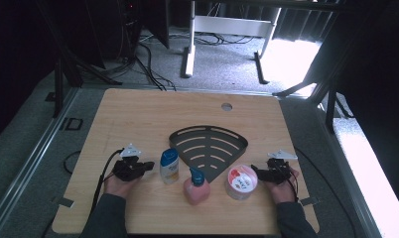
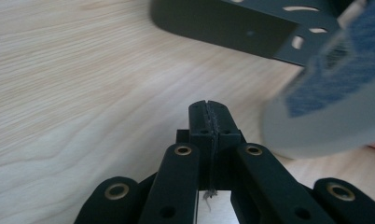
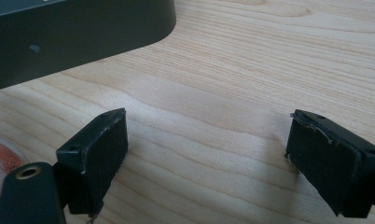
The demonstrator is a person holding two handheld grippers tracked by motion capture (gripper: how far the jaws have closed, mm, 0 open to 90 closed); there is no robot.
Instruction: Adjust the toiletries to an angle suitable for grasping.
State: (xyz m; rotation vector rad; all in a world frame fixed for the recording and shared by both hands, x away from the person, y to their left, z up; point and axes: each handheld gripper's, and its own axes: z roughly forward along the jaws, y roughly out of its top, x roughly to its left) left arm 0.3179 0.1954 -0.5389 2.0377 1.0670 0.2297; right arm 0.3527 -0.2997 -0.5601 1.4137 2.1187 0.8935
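L gripper (image 1: 147,165) shut on nothing, R gripper (image 1: 255,172) open. Shampoo bottle (image 1: 169,166) prob light, slick plastic; grab mid-body.

One overhead camera, two riding low on the tongs.

High view looks forward and down over the whole desk (image 1: 138,114) from the person's side. Each tongs view sits close above the wood, looking along its own jaws; all three share the black fan-shaped rack (image 1: 208,147) (image 2: 232,28) (image 3: 73,37).
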